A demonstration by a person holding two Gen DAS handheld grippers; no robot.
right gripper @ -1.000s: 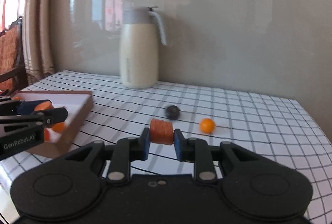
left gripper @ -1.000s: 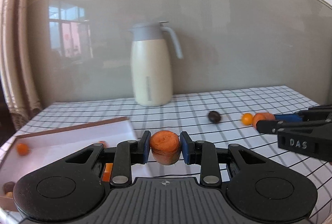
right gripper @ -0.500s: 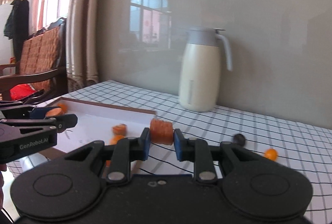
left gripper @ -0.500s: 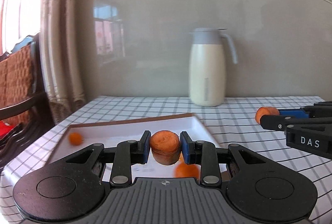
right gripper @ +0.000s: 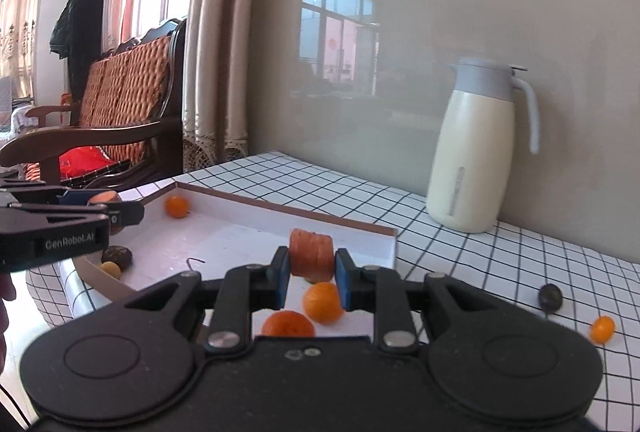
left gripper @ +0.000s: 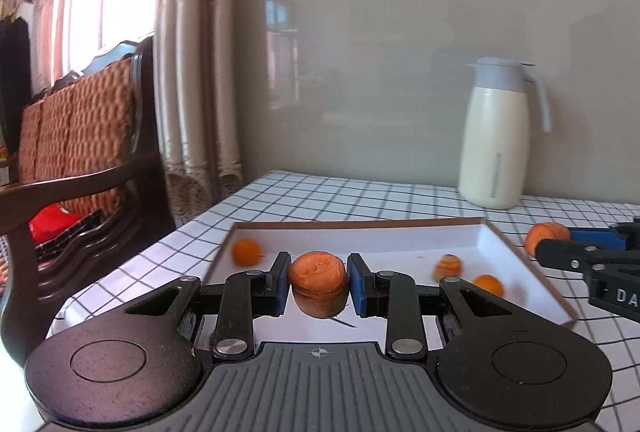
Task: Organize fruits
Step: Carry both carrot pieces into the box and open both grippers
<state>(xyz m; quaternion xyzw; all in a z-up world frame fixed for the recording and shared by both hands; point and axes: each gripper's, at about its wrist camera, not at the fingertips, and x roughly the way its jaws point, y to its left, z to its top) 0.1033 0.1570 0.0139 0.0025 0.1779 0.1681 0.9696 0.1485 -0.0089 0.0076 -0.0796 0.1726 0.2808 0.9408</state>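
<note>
My left gripper (left gripper: pixel 318 285) is shut on a stubby orange carrot chunk (left gripper: pixel 318 278) and hovers over the near part of a shallow white tray (left gripper: pixel 360 236) with a brown rim. In the right wrist view my right gripper (right gripper: pixel 311 274) is shut on a ridged orange carrot slice (right gripper: pixel 311 257), above the tray's (right gripper: pixel 240 236) right end. Small orange fruits (left gripper: pixel 245 251) (right gripper: pixel 322 302) lie in the tray, with another ridged carrot piece (left gripper: pixel 448 266). On the cloth to the right sit a dark round fruit (right gripper: pixel 550 297) and a small orange one (right gripper: pixel 602 329).
A cream thermos jug (left gripper: pixel 496 136) stands at the back against the grey wall. The checked tablecloth (right gripper: pixel 500 264) ends at the left edge, where a wooden chair (left gripper: pixel 80 160) with an orange cushion stands close. A dark fruit (right gripper: pixel 117 257) and a yellow one (right gripper: pixel 110 269) lie in the tray's near-left corner.
Both grippers have swung left across the table with their carrot pieces held, from over the bare cloth to over the tray. The jug has slid to the right in both views.
</note>
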